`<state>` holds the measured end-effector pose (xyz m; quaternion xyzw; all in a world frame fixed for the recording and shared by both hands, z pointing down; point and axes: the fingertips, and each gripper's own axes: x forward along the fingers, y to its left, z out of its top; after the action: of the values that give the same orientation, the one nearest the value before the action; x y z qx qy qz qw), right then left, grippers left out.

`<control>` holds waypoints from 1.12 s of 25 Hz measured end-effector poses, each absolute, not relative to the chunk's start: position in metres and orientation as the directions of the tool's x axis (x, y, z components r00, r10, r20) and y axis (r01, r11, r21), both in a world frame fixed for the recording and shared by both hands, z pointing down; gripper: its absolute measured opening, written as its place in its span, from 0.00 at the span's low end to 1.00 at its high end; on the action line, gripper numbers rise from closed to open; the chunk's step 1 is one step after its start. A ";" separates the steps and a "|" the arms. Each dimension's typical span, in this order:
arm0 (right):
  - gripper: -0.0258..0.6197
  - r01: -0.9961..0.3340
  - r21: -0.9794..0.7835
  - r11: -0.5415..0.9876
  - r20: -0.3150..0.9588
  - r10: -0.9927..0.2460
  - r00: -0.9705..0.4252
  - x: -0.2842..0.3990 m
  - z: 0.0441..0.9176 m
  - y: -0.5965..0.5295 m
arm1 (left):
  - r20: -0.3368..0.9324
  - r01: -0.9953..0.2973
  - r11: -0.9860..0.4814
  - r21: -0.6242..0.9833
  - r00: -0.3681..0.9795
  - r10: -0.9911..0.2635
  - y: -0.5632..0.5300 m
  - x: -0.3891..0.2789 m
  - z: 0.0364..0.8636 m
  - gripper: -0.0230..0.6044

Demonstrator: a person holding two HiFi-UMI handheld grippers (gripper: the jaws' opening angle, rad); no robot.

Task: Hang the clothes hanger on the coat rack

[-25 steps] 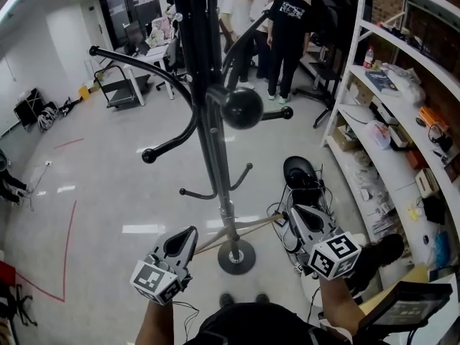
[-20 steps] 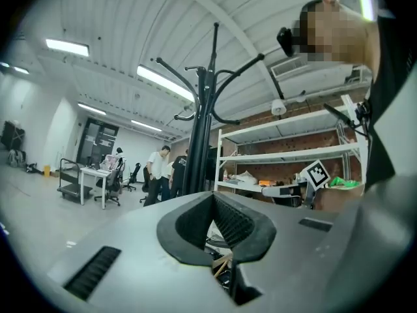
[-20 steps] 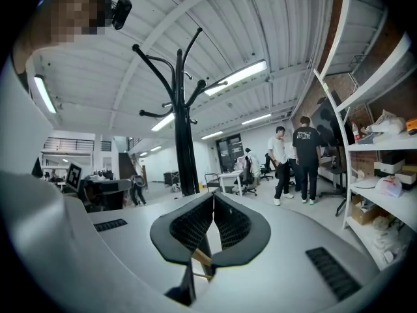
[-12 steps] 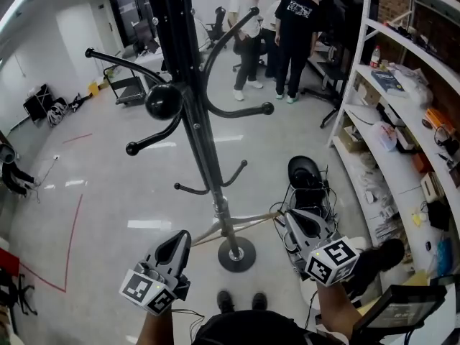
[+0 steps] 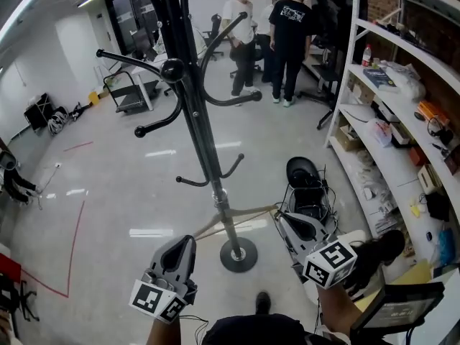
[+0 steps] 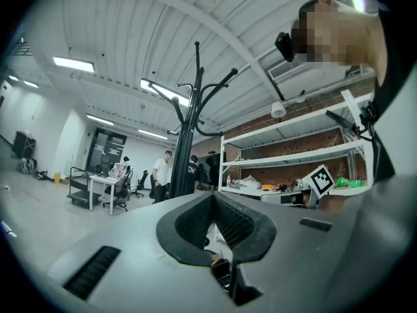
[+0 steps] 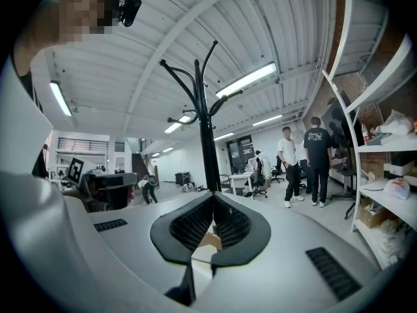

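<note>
Office floor (image 5: 122,192), coat rack (image 5: 208,149) centre; left gripper (image 5: 188,240), right gripper (image 5: 282,219) near, closed, empty; hanger unseen; risk of nudging rack over.

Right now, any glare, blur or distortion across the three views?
Head view: bright glare patches on the glossy floor; the coat rack is sharp. Left gripper view: heavy fisheye, dark corners, the left claw fills the lower frame. Right gripper view: same fisheye bows the shelf upright; the ceiling strip light is blown out.
</note>
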<state>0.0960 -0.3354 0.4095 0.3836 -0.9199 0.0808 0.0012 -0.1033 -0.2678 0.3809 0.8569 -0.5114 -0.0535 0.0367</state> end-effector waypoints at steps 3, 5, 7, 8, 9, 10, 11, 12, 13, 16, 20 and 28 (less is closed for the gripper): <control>0.05 -0.722 -0.135 0.678 0.069 -0.721 -0.690 0.088 0.407 -0.310 | -0.094 -0.848 -0.512 0.138 0.503 -0.859 -0.241 -0.110 0.380 0.04; 0.05 -0.729 -0.129 0.672 0.069 -0.727 -0.683 0.080 0.403 -0.289 | -0.104 -0.829 -0.535 0.164 0.525 -0.845 -0.222 -0.116 0.382 0.04; 0.05 -0.727 -0.127 0.674 0.061 -0.727 -0.684 0.069 0.403 -0.265 | -0.096 -0.806 -0.568 0.167 0.560 -0.823 -0.200 -0.117 0.384 0.04; 0.05 -0.728 -0.132 0.672 0.061 -0.728 -0.683 0.064 0.405 -0.252 | -0.090 -0.794 -0.585 0.166 0.579 -0.811 -0.187 -0.116 0.385 0.04; 0.05 -0.731 -0.140 0.668 0.067 -0.730 -0.680 0.060 0.410 -0.239 | -0.085 -0.781 -0.602 0.165 0.597 -0.798 -0.173 -0.115 0.387 0.04; 0.05 -0.734 -0.148 0.663 0.081 -0.732 -0.677 0.057 0.417 -0.226 | -0.080 -0.768 -0.619 0.164 0.615 -0.784 -0.160 -0.113 0.389 0.04; 0.05 -0.737 -0.156 0.658 0.099 -0.732 -0.675 0.054 0.423 -0.214 | -0.073 -0.755 -0.635 0.165 0.632 -0.771 -0.147 -0.112 0.392 0.04; 0.05 -0.737 -0.160 0.657 0.112 -0.729 -0.675 0.051 0.426 -0.202 | -0.063 -0.743 -0.648 0.168 0.647 -0.759 -0.136 -0.110 0.394 0.04; 0.05 -0.735 -0.159 0.659 0.118 -0.726 -0.677 0.048 0.427 -0.191 | -0.052 -0.734 -0.657 0.174 0.659 -0.750 -0.125 -0.108 0.397 0.04; 0.05 -0.733 -0.148 0.664 0.113 -0.725 -0.680 0.047 0.423 -0.159 | -0.022 -0.728 -0.659 0.189 0.668 -0.744 -0.097 -0.103 0.403 0.04; 0.05 -0.732 -0.142 0.666 0.098 -0.727 -0.680 0.054 0.416 -0.128 | 0.004 -0.751 -0.630 0.197 0.643 -0.766 -0.069 -0.096 0.404 0.04; 0.05 -0.690 -0.142 0.710 0.054 -0.690 -0.722 0.084 0.403 -0.055 | 0.020 -0.787 -0.589 0.183 0.602 -0.798 0.000 -0.066 0.393 0.03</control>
<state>0.0835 -0.0555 0.4029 0.3730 -0.9247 0.0761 -0.0016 -0.0659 0.0004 0.3929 0.8909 -0.4448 -0.0321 0.0867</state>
